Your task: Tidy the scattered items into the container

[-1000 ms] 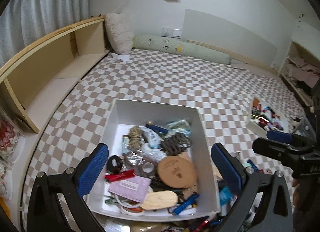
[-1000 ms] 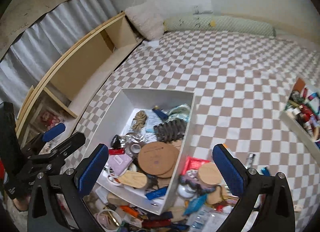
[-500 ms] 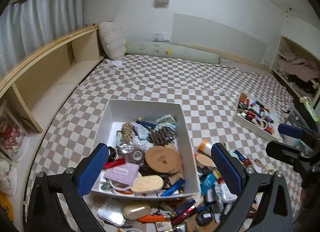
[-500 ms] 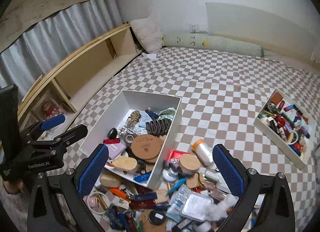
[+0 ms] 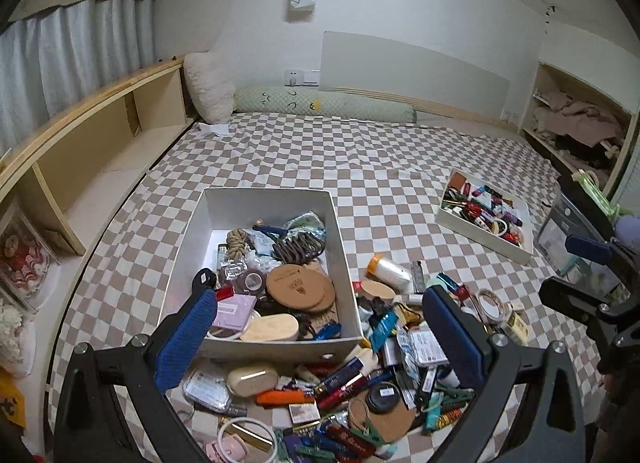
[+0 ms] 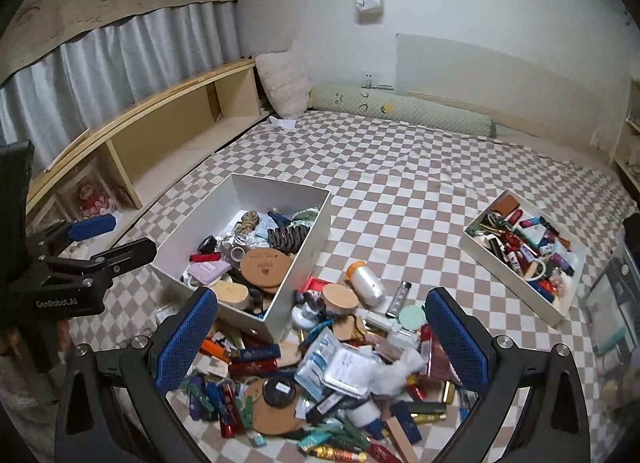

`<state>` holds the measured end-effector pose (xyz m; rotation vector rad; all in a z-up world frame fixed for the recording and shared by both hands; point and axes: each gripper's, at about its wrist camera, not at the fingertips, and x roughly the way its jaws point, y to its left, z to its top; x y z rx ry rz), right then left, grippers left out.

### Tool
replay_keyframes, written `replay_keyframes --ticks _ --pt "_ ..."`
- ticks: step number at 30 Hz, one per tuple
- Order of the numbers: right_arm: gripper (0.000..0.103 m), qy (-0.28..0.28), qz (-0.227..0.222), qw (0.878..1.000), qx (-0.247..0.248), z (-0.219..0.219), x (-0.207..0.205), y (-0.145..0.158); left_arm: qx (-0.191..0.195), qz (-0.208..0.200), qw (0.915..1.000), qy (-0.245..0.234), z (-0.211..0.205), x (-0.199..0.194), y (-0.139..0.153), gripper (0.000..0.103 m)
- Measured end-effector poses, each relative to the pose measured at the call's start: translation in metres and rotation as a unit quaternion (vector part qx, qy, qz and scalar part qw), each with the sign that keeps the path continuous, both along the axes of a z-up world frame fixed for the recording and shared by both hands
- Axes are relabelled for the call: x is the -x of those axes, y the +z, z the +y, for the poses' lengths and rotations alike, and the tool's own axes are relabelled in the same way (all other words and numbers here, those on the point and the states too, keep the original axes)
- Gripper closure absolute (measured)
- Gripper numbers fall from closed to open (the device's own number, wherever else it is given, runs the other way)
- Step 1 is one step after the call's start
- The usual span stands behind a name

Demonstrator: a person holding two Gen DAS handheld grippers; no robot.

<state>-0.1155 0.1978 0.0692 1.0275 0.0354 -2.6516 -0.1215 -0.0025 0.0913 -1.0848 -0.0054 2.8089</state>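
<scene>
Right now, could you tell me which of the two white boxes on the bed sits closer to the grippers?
The deep white box beside the scattered pile; the shallow tray lies off to the right.

Both cameras have pulled back and up from the white box [image 5: 276, 343]. Left gripper [image 5: 320, 339] and right gripper [image 6: 320, 339], jaws wide as before, now frame the scattered pile [image 6: 344, 375] and second tray [image 6: 516, 283].

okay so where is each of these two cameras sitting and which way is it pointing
Left wrist: on the left gripper, angled down over the white box; its blue fingers frame the view, right gripper at the edge.
Right wrist: on the right gripper, above the scattered pile; left gripper visible.
Shared: box, pile, side tray, checkered bed.
</scene>
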Motion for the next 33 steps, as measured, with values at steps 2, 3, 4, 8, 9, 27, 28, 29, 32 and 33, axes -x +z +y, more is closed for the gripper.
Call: replay_keyframes --ticks 2,3,4,8,9,27,28,29,32,33 --pt "0.0 0.0 0.005 1.0 -0.004 0.0 -0.01 0.0 0.001 0.0 1.0 -0.004 0.004 -0.009 0.0 0.0" --pt "0.0 0.001 0.006 1.0 -0.004 0.0 -0.014 0.0 0.001 0.0 1.0 -0.005 0.005 -0.012 0.0 0.0" --pt "0.0 0.0 0.006 1.0 -0.004 0.0 -0.018 -0.001 0.001 -0.001 1.0 -0.005 0.006 -0.014 0.0 0.0" --pt "0.0 -0.001 0.007 1.0 0.002 0.002 -0.034 -0.003 0.0 -0.005 1.0 -0.004 0.008 -0.029 -0.002 0.0" --pt "0.0 -0.001 0.009 1.0 0.004 0.002 -0.038 -0.003 0.001 -0.005 1.0 -0.004 0.009 -0.032 -0.002 0.0" --pt "0.0 -0.011 0.018 1.0 -0.009 0.007 -0.079 -0.015 0.014 -0.001 0.9998 -0.014 0.017 -0.073 -0.015 0.0" --pt "0.0 -0.012 0.019 1.0 -0.012 0.007 -0.08 -0.016 0.014 0.0 0.9998 -0.015 0.016 -0.074 -0.016 0.0" --pt "0.0 -0.012 0.019 1.0 -0.014 0.007 -0.081 -0.017 0.014 -0.001 0.9998 -0.015 0.016 -0.075 -0.016 0.0" --pt "0.0 -0.01 0.016 1.0 -0.013 0.007 -0.082 -0.018 0.014 -0.005 0.9997 -0.019 0.017 -0.078 -0.019 0.0" --pt "0.0 -0.01 0.014 1.0 -0.013 0.007 -0.082 -0.019 0.015 -0.005 0.9997 -0.02 0.018 -0.079 -0.02 0.0"
